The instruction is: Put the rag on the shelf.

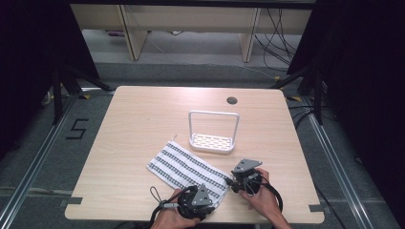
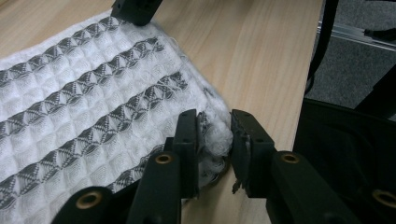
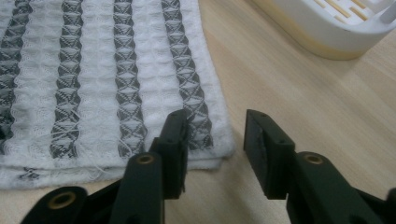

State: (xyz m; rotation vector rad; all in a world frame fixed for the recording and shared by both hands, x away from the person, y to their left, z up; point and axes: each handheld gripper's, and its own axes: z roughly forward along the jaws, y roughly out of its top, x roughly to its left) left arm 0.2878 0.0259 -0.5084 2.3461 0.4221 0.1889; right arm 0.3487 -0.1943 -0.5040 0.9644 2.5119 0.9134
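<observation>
Currently: Both Grippers at the Near End of a Striped Cloth

At left, a person's left hand held the left gripper at the near edge of the wooden table. Its jaws stood narrowly apart with a bunched corner of the striped cloth between them. The left gripper view showed white, frayed fabric filling that gap and touching both inner faces, so the gripper was closed on the cloth's corner. The cloth itself, white with grey patterned stripes, lay flat on the table and ran diagonally from near the middle toward the person. A short loop of cord lay on the table just beside the left gripper.

Toward the centre, a white rack with a slotted base and a tall frame stood upright beyond the cloth, close to its far end without touching it. A small dark round hole sat in the tabletop farther back.

At right, the right hand held the right gripper at the cloth's other near corner. In the right gripper view its jaws stood moderately apart, gripping nothing. One jaw sat over the folded cloth edge, the other over bare wood. The rack's rim showed at the top of that view.
</observation>
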